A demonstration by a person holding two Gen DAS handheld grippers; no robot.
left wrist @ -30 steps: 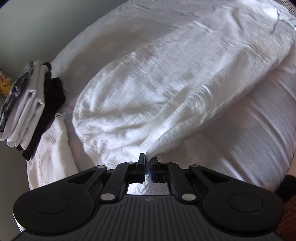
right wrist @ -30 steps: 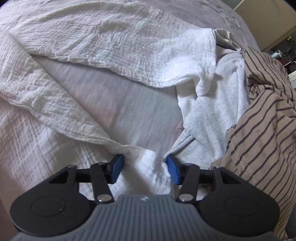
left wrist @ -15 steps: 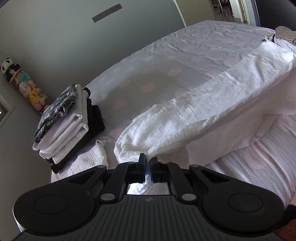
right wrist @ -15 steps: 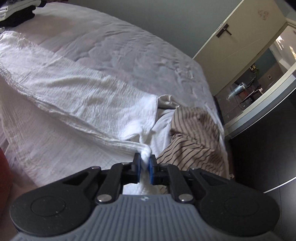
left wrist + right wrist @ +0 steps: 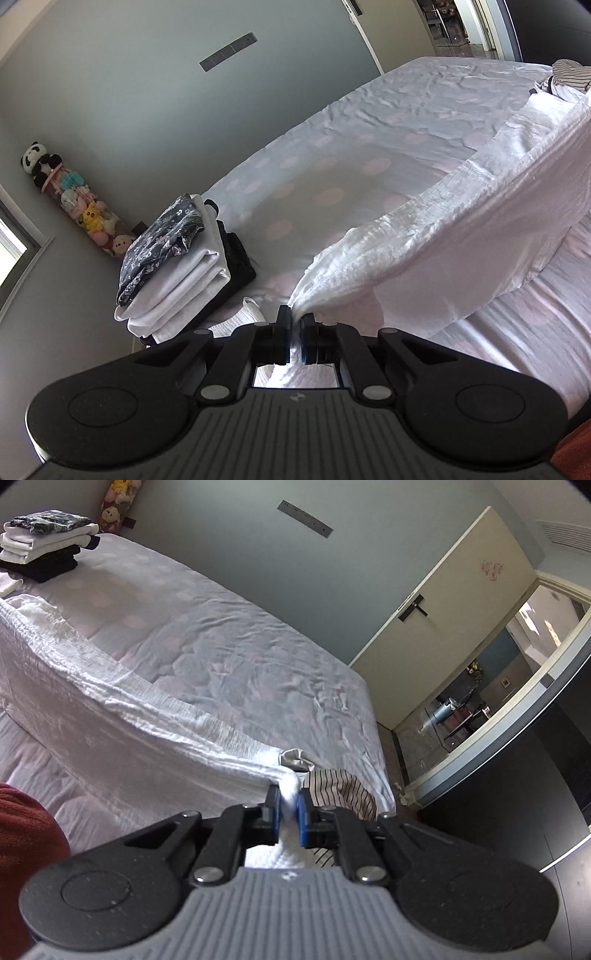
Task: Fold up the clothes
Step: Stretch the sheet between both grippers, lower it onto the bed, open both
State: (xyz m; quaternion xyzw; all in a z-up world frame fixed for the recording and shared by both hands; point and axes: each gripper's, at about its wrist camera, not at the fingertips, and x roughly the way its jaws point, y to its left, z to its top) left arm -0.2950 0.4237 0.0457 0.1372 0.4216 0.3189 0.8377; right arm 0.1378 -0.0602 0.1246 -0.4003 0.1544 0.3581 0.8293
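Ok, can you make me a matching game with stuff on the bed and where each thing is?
Things:
1. white cloth
2. folded pile
3. striped shirt
4. toy panda

Places:
A. on top of the toys by the wall
B. bed corner, near the toys
C. crumpled at the bed's edge by the right claw
D. stretched between the left claw and the right claw

Pairs: 1-D, 2-B, 3-C, 4-A

White, lilac and stripes

A white crinkled garment (image 5: 461,221) crosses a pale lilac bed (image 5: 369,122) dotted pink; upper right, a beige garment (image 5: 569,75) carries dark stripes; fingers (image 5: 302,823) wear blue pads.
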